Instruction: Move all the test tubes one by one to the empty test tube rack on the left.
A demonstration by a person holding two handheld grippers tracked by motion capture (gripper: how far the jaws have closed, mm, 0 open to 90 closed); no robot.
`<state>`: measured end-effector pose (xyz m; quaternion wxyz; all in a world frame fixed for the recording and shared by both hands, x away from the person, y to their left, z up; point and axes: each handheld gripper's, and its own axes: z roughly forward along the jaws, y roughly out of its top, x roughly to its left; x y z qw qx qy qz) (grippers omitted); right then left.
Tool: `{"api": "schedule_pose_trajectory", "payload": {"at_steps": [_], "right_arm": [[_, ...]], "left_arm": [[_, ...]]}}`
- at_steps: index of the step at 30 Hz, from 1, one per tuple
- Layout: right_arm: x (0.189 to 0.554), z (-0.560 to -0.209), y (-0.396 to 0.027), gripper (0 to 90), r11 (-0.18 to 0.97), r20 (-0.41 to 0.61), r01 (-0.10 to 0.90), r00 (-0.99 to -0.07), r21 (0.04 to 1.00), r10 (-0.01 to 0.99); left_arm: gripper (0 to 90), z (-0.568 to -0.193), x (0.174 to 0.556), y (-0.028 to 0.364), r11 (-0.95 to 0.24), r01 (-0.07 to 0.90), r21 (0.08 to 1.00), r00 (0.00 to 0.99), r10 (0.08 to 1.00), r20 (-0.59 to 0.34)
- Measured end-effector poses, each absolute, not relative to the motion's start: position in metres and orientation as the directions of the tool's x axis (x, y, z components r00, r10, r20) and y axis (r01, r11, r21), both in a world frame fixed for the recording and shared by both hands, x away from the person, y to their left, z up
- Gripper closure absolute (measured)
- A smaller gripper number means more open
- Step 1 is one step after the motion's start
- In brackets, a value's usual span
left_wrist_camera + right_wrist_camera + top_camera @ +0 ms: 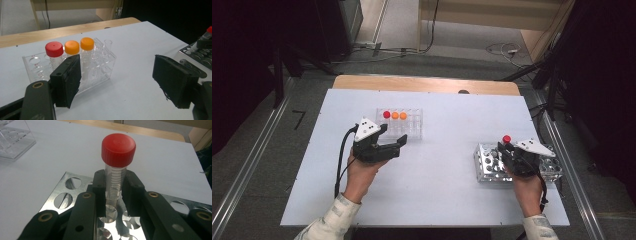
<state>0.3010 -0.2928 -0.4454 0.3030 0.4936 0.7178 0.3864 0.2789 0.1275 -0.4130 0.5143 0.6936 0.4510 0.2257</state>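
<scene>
right gripper view, entry one: right gripper [116,195], jaws clamped on the clear graduated body of a red-capped tube [117,167], held upright with its foot at or in a hole of the metal rack [62,197]; whether the foot had cleared the hole could not be told. grip sat well below the cap, on the marked part of the tube. high view, entry two: same tube [507,139] standing at the far left part of the metal rack [484,162], at the right side of the white desk [437,165], the right gripper [508,148] behind it. entry three: clear plastic rack [412,122] near the middle of the desk, far row carrying one red-capped and two orange-capped tubes side by side, the holes to their right free. entry four: left gripper [393,142], jaws wide and holding nothing, resting just beside the near edge of the clear rack [105,62]. handling note, as judgement: the step appeared to be lifting the tube out for transfer to the clear rack; best done by drawing straight up along the tube's own axis until the foot was free, keeping it vertical so it would not bind against the hole rim, with the grip kept firm against slipping on the smooth wall; the left gripper could steady the light plastic rack on arrival.
</scene>
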Motion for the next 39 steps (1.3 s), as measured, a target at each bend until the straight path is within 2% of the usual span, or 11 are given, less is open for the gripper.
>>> {"api": "schedule_pose_trajectory", "payload": {"at_steps": [15,22,39], "right_arm": [[0.283,-0.400,-0.300,71.8,0.172,-0.029,0.394,-0.343,0.903,0.939],[0.268,-0.378,-0.292,71.9,0.173,-0.030,0.343,-0.386,0.923,0.922],[0.278,-0.398,-0.214,71.9,0.277,-0.025,0.359,-0.570,0.891,0.821]], "left_arm": [[18.5,-0.413,0.279,0.123,-0.077,0.395,0.915,0.487,0.862,-0.138],[17.9,-0.414,0.277,0.122,-0.087,0.395,0.915,0.488,0.863,-0.128],[18.6,-0.415,0.276,0.114,-0.096,0.390,0.916,0.518,0.845,-0.133]]}}
